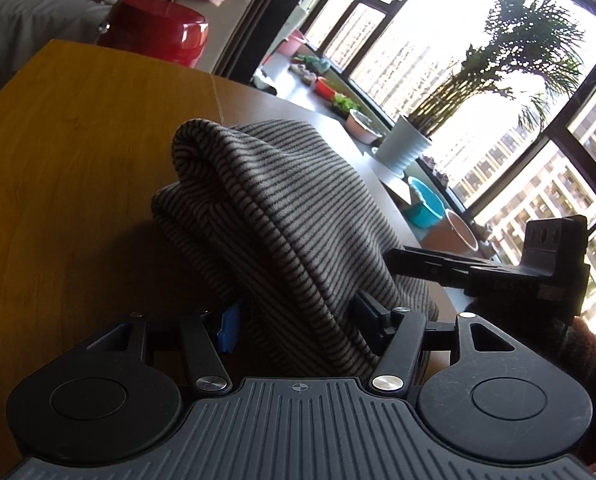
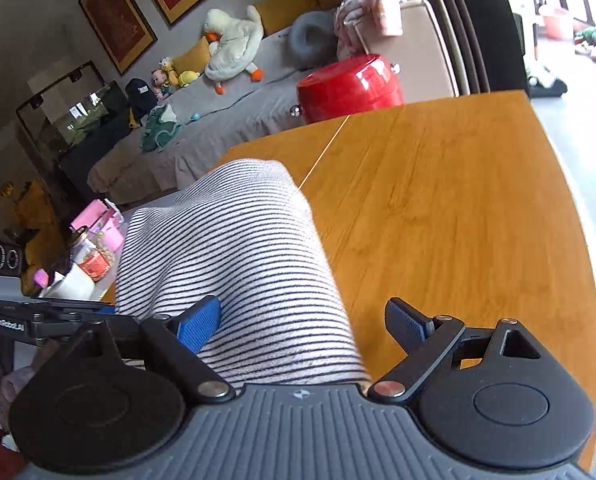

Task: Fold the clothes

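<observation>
A grey and black striped garment (image 1: 281, 216) is bunched and lifted over the wooden table (image 1: 57, 168). My left gripper (image 1: 298, 312) is shut on its near edge, with the cloth draped over the fingers. In the right wrist view the same striped garment (image 2: 237, 264) runs between the jaws of my right gripper (image 2: 302, 324). The blue pads (image 2: 197, 328) stand wide apart, with the cloth lying against the left pad only. The right gripper's body (image 1: 498, 264) shows at the right of the left wrist view.
A red pot (image 2: 350, 88) stands at the table's far edge. The bare table top (image 2: 458, 208) stretches right of the garment. A potted palm (image 1: 410, 140) and bowls sit on the window ledge. A sofa with toys (image 2: 229, 44) lies beyond.
</observation>
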A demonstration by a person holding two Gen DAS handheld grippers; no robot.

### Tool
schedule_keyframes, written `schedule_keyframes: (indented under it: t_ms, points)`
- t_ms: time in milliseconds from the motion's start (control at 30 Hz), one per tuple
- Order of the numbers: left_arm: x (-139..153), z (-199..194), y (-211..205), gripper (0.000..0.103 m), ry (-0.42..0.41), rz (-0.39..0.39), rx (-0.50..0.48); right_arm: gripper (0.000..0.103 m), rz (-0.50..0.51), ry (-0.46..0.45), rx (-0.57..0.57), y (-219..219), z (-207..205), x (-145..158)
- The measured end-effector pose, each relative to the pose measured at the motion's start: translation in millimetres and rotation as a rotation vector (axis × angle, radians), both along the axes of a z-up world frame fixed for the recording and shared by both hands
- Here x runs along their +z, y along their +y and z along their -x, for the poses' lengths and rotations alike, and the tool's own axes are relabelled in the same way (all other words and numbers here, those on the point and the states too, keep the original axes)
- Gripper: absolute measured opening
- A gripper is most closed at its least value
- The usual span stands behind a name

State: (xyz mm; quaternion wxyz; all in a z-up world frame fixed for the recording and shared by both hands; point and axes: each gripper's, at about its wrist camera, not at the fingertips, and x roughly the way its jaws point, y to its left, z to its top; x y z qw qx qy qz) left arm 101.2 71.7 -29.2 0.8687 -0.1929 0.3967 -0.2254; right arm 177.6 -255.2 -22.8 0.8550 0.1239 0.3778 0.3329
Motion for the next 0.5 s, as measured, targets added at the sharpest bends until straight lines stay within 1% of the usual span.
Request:
schedule_keyframes:
  t_ms: [100, 167, 200, 300, 400, 500]
  points:
    - [-8, -10, 2, 0.067, 0.015, 0.026, -0.002, 0.089, -0.009, -0.018, 0.011, 9, 5, -5]
    - [-13, -18, 4, 0.071, 0.02, 0.042, -0.007, 0.089, -0.009, -0.025, 0.003, 13, 5, -5]
    - [-14, -22, 5, 0.071, 0.019, 0.048, -0.01, 0.089, -0.008, -0.029, -0.002, 14, 5, -5]
    - [-13, -29, 8, 0.072, 0.0, 0.039, -0.016, 0.083, -0.023, -0.024, -0.01, 21, 1, -5]
    - [-11, -38, 14, 0.07, -0.02, 0.023, -0.008, 0.081, -0.009, -0.035, -0.016, 36, -9, -2]
    - [-9, -51, 28, 0.067, -0.039, 0.009, 0.02, 0.08, -0.003, -0.036, -0.013, 58, -29, -1]
